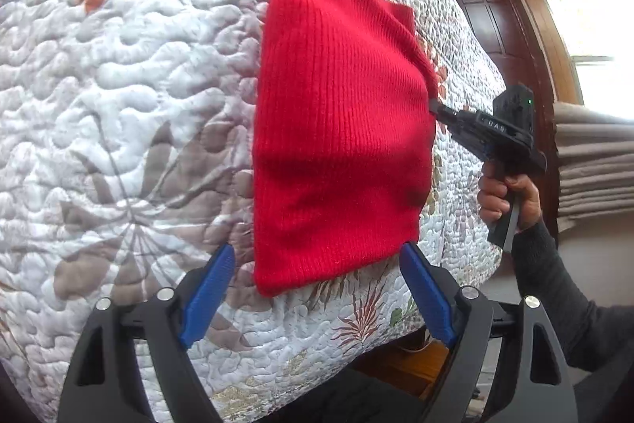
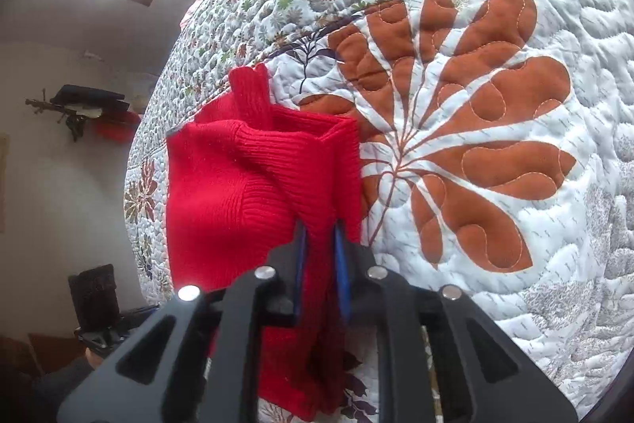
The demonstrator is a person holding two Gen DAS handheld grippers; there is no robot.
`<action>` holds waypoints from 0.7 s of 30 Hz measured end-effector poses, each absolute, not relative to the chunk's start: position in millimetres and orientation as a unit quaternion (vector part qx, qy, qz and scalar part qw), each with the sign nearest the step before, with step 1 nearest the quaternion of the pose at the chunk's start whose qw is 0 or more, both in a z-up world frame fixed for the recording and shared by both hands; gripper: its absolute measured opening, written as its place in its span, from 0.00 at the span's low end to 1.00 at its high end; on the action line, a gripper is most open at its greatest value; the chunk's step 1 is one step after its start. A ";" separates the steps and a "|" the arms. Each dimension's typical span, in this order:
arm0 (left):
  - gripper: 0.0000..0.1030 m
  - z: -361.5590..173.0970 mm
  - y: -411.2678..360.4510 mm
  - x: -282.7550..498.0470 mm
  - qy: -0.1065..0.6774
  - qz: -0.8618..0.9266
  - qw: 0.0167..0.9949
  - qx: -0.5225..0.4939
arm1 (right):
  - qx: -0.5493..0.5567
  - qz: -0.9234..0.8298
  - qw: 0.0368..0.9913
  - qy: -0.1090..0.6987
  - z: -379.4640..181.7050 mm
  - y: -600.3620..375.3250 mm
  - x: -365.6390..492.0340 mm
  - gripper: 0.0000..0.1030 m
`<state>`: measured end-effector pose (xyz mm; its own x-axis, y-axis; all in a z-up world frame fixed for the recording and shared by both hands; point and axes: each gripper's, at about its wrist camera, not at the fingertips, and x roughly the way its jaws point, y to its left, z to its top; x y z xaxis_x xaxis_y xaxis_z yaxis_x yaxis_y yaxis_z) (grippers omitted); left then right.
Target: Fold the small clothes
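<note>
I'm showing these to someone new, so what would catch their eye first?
The bright red knitted garment stands out at once, lying partly folded on the floral quilted bedspread. The right gripper is shut on one of its edges, lifting a fold, while the left gripper is open at its near edge. A big rust-orange leaf print lies beside the garment.

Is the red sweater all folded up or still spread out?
Partly folded: the red sweater lies doubled on the quilt, one edge pinched in the right gripper.
</note>
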<state>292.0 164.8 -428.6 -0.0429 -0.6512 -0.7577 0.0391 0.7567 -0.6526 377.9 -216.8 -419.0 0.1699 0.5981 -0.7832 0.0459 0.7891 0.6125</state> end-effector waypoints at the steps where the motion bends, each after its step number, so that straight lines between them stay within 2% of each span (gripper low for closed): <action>1: 0.83 -429.9 162.8 292.7 0.675 -0.268 0.652 -0.218 | 0.265 0.192 0.722 0.610 -412.7 -218.3 378.3 0.30; 5: 0.83 -435.4 158.7 301.4 0.678 -0.290 0.643 -0.206 | 0.265 0.227 0.741 0.574 -382.1 -208.7 385.5 0.34; 10: 0.84 -456.6 156.8 314.8 0.690 -0.309 0.614 -0.229 | 0.249 0.262 0.713 0.601 -407.7 -182.0 407.7 0.34; 12: 0.84 -462.3 159.6 317.0 0.685 -0.317 0.604 -0.256 | 0.251 0.246 0.715 0.605 -416.7 -191.9 413.2 0.27; 13: 0.84 -463.4 160.8 317.6 0.682 -0.323 0.599 -0.269 | 0.265 0.240 0.719 0.596 -413.6 -201.4 414.6 0.28; 14: 0.84 -464.8 161.3 317.9 0.678 -0.331 0.595 -0.279 | 0.277 0.235 0.724 0.586 -408.2 -211.0 414.1 0.33; 16: 0.84 -472.7 165.1 315.9 0.676 -0.342 0.581 -0.297 | 0.288 0.232 0.727 0.578 -400.7 -225.7 412.1 0.63; 18: 0.84 -485.1 169.4 315.1 0.675 -0.346 0.567 -0.322 | 0.299 0.243 0.706 0.595 -405.9 -230.5 414.7 0.80; 21: 0.84 -498.0 176.7 316.4 0.660 -0.358 0.554 -0.358 | 0.281 0.260 0.680 0.625 -420.9 -230.7 419.9 0.81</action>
<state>316.4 176.7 -498.0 -0.1282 -0.8705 -0.4751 -0.0759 0.4863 -0.8705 419.9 -230.7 -420.9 0.0831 0.7051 -0.7042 -0.0033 0.7069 0.7073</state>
